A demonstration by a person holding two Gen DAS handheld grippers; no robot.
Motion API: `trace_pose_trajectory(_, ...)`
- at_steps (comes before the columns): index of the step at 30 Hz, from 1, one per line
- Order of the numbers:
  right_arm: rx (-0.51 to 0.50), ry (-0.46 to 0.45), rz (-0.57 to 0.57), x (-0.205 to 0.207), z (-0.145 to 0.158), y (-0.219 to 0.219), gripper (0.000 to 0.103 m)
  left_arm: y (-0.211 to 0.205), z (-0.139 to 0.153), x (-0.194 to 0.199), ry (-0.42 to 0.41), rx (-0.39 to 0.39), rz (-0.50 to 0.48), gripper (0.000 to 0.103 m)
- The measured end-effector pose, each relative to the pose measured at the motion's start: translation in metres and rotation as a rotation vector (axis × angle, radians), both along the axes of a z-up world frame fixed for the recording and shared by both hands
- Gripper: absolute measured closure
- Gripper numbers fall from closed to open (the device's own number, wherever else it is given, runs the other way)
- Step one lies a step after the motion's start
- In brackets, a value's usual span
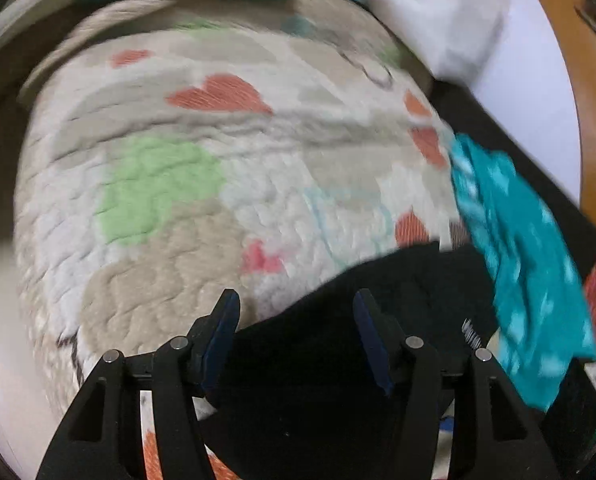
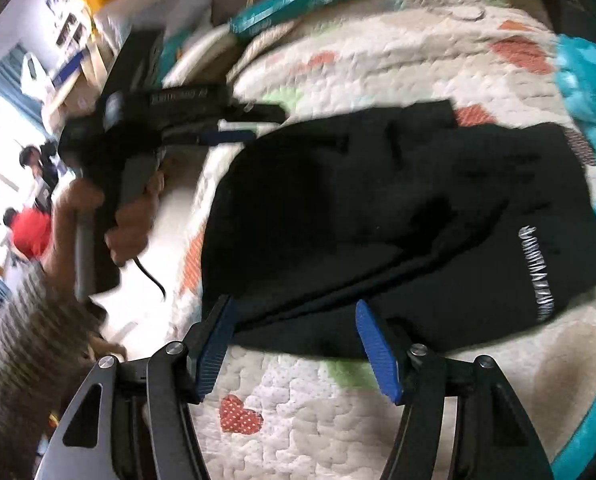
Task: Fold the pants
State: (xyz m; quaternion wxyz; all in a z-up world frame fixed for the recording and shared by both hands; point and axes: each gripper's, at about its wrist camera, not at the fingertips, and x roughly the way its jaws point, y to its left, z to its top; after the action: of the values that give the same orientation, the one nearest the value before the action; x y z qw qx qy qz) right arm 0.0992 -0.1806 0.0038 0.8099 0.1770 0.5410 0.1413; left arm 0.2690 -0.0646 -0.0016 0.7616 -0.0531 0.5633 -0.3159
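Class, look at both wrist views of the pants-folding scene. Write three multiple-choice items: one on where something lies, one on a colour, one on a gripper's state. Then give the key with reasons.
1. Where do the black fabric pants lie?
A. on the quilted heart-patterned blanket
B. on a bare wooden floor
C. inside a basket

2. What colour is the crumpled cloth beside the pants?
A. yellow
B. teal
C. grey

3. How does the right gripper stand?
A. shut on the pants
B. shut on nothing
C. open, jaws apart

Key: 1 A, the quilt shows all around the pants. 2 B, both views show it teal with pale marks. 3 C, its blue pads stand apart, with only the pants' edge and quilt seen between them.
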Motion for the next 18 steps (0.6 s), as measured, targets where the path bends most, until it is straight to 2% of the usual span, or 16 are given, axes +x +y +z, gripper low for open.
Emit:
trace_pose_trajectory(2,-0.011,0.033,0.022,0.008,-0.012,0.013,0.035,-0.009,-0.007,-0.004,0.001,0.017,-0.074,0.045)
trace_pose_trajectory(5,-0.088,0.012,0.06,0.018,-0.015,0.036,0.035,-0.02,-0.014,-0.012,-0.018,0.06,-0.158,0.046)
trace_pose_trajectory(6,-0.107,0.006,0.065,0.021,-0.015,0.043,0.036,-0.023,-0.016,-0.014,-0.028,0.08,-0.177,0.058)
trace_pose_trajectory(7,-0.12,0.002,0.064,0.025,-0.015,0.048,0.044,-0.025,-0.016,-0.014,-0.034,0.093,-0.187,0.067)
trace_pose_trajectory(8,-0.132,-0.002,0.064,0.025,-0.016,0.049,0.075,-0.024,-0.015,-0.016,-0.038,0.085,-0.198,0.077)
trace_pose_trajectory(9,-0.142,0.001,0.062,0.027,-0.016,0.053,0.085,-0.024,-0.013,-0.018,-0.047,0.072,-0.208,0.085)
trace_pose_trajectory(12,-0.133,-0.01,0.072,0.03,-0.011,0.061,0.092,-0.018,-0.002,-0.025,-0.085,0.057,-0.232,0.089)
trace_pose_trajectory(15,-0.094,-0.009,0.102,0.03,-0.006,0.074,0.093,-0.005,0.009,-0.03,-0.087,0.034,-0.252,0.091)
trace_pose_trajectory(18,-0.044,-0.002,0.131,0.03,-0.004,0.088,0.093,0.011,0.016,-0.033,-0.089,0.044,-0.259,0.092)
